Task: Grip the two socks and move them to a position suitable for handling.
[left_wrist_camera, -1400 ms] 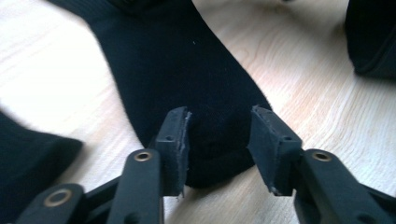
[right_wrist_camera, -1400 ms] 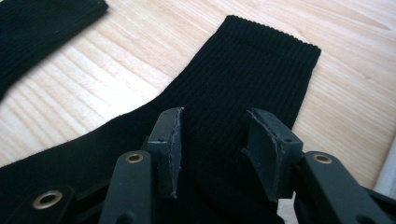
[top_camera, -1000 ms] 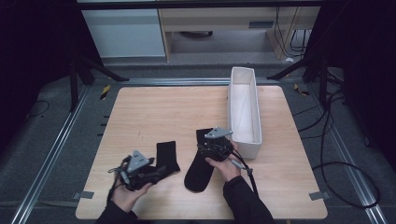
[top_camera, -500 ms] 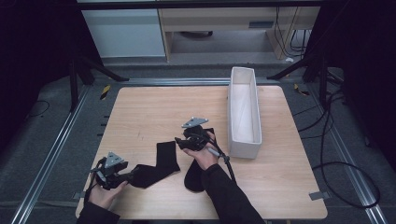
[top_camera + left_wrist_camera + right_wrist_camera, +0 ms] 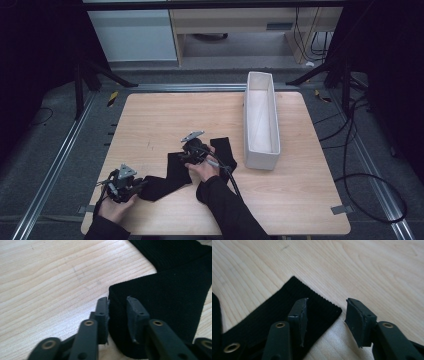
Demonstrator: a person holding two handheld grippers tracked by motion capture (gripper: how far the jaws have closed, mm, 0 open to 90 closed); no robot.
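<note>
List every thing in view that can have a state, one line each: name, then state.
Left gripper: jaws have just been closing, now pinching the toe end of a sock.
Right gripper: jaws have just been closing, open over the sock's cuff corner, no grip yet.
Near black sock: flat on the table, bent, stretched between the grippers.
Far black sock: flat, partly under the right hand.
White bin: upright, empty.
Table: bearing socks and bin.

I count two black socks point(image 5: 170, 176) point(image 5: 222, 152) on my desk point(image 5: 150, 120), one white bin point(image 5: 260, 120), and two tools point(image 5: 142, 184) point(image 5: 181, 155) in hand.
</note>
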